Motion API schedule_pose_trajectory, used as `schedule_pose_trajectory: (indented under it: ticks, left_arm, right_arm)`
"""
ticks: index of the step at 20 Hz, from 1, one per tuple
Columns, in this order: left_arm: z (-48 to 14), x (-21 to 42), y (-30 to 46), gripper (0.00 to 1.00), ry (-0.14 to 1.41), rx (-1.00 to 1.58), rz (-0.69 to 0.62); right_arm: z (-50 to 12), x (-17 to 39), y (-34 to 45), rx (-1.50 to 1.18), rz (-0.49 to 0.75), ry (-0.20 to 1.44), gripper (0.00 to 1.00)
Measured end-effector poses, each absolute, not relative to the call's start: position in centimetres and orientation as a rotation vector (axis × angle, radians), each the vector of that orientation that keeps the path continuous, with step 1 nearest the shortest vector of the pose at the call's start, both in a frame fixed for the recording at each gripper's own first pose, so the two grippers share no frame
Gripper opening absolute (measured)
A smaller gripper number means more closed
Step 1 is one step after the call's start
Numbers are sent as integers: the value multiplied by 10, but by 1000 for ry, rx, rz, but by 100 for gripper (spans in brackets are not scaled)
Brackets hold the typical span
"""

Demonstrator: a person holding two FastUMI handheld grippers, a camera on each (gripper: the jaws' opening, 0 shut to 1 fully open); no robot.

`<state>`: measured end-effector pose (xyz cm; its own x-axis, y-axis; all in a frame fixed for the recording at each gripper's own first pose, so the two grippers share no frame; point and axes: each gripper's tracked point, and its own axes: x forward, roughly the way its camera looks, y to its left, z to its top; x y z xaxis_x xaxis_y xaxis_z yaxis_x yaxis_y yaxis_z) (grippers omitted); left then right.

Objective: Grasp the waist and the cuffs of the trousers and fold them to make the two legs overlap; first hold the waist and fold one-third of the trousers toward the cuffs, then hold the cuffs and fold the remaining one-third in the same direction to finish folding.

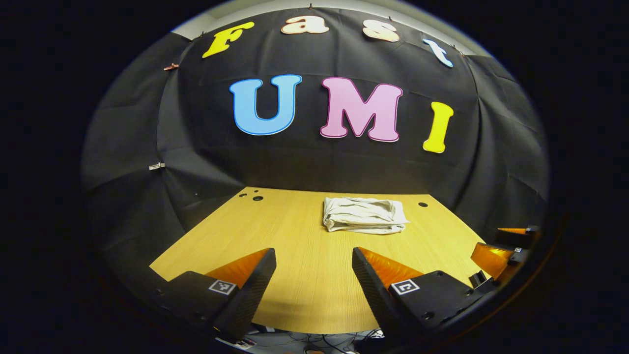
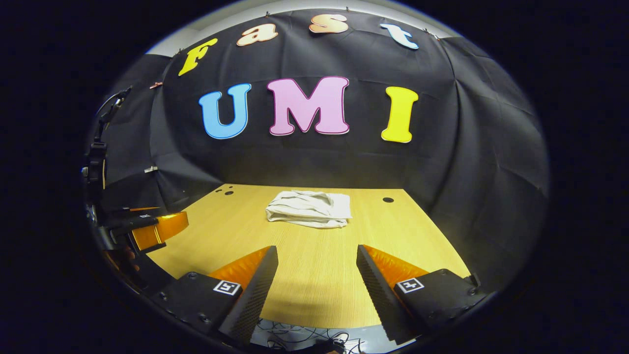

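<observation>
A light wood-grain table (image 1: 304, 275) is enclosed at the back and both sides by the booth's creased black cloth wall (image 1: 314, 162). Small round holes (image 2: 388, 200) are seen near the table's far edge. Tangled cables (image 2: 300, 337) are seen below its near edge.

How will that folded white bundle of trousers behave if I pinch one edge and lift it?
The trousers look like soft, wrinkled cloth, so they would likely sag and unfold from a one-edge pinch. Their loose, uneven layers suggest only the top layer may come up. On the smooth wooden table, a push would probably slide or bunch them.
</observation>
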<state>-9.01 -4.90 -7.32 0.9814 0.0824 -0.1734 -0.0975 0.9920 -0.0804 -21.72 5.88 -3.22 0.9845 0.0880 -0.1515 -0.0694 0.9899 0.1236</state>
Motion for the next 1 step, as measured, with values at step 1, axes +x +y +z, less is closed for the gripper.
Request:
schedule_pose_trajectory:
  ticks: [1]
  left_arm:
    - [-73,-90,-46,98,168,-89,91]
  right_arm:
    - [-33,-217,60,115,80,159,99]
